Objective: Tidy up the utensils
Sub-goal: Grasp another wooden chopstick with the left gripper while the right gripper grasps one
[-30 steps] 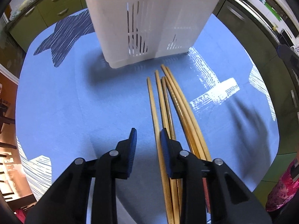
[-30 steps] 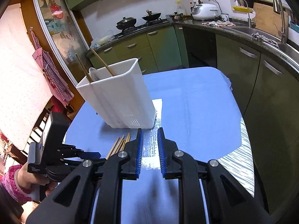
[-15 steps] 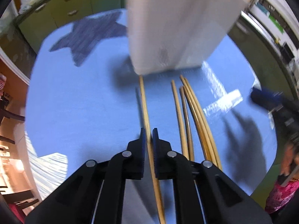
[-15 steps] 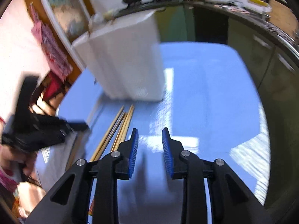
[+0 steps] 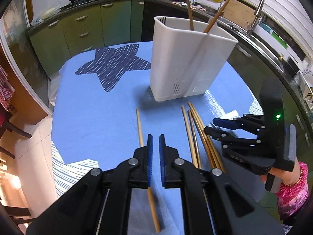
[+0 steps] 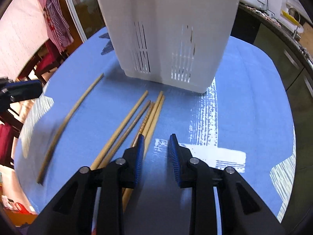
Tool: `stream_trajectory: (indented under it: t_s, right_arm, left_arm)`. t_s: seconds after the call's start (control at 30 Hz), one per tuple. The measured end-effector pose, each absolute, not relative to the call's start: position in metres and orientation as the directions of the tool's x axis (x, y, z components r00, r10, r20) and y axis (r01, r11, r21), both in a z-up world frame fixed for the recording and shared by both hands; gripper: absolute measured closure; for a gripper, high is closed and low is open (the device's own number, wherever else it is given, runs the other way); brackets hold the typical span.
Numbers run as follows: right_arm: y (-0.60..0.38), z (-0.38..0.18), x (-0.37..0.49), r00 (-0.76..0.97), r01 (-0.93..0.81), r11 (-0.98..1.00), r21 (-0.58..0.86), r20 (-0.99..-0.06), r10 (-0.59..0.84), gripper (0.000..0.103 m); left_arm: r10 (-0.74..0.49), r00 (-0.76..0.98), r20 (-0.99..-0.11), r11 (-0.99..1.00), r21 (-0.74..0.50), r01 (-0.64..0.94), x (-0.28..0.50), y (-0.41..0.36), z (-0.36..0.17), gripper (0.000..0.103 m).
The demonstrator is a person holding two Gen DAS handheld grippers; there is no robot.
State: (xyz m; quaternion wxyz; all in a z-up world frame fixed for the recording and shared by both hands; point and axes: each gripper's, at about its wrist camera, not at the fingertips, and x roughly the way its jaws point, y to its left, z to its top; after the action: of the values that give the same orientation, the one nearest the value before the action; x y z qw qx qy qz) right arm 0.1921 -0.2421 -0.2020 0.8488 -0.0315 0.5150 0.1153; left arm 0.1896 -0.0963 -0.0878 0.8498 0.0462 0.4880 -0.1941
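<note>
left gripper (image 5: 154, 146): my jaws pressed together, single chopstick (image 5: 140, 126) seemingly caught between
right gripper (image 6: 156, 146): jaws spread, empty, nearer
chopstick bundle (image 6: 137, 119): left of right jaws, long axis toward white holder (image 6: 168, 29)

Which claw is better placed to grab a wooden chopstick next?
Probably right: the right claw is open beside the bunched wooden chopsticks; the left claw is shut, empty.

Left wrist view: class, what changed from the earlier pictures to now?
Left gripper closed, dragged one chopstick leftwards off the bundle, then lifted empty. Right gripper descended to the bundle, jaws just opening, nothing between them. Holder stayed.
</note>
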Motion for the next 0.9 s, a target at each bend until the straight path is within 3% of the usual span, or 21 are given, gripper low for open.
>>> stream_trajectory:
  t_s: [0.27, 0.63, 0.9]
  right_arm:
    - [-0.24, -0.201, 0.194, 0.442, -0.214, 0.976, 0.044, -0.886, 0.137, 0.076]
    - [-0.231, -0.213, 0.201, 0.422, -0.212, 0.977, 0.011, -0.901, 0.102, 0.076]
    - [-0.233, -0.212, 0.209, 0.405, -0.203, 0.979, 0.015, -0.909, 0.098, 0.076]
  left_arm:
    - [-0.281, 0.431, -0.858, 0.92, -0.112, 0.377, 0.196, -0.097, -0.095, 0.097]
    - [-0.184, 0.273, -0.944, 0.937, -0.084, 0.338, 0.23, -0.099, -0.155, 0.093]
    - [-0.156, 0.286, -0.945, 0.95, -0.064, 0.305, 0.242, -0.098, -0.155, 0.093]
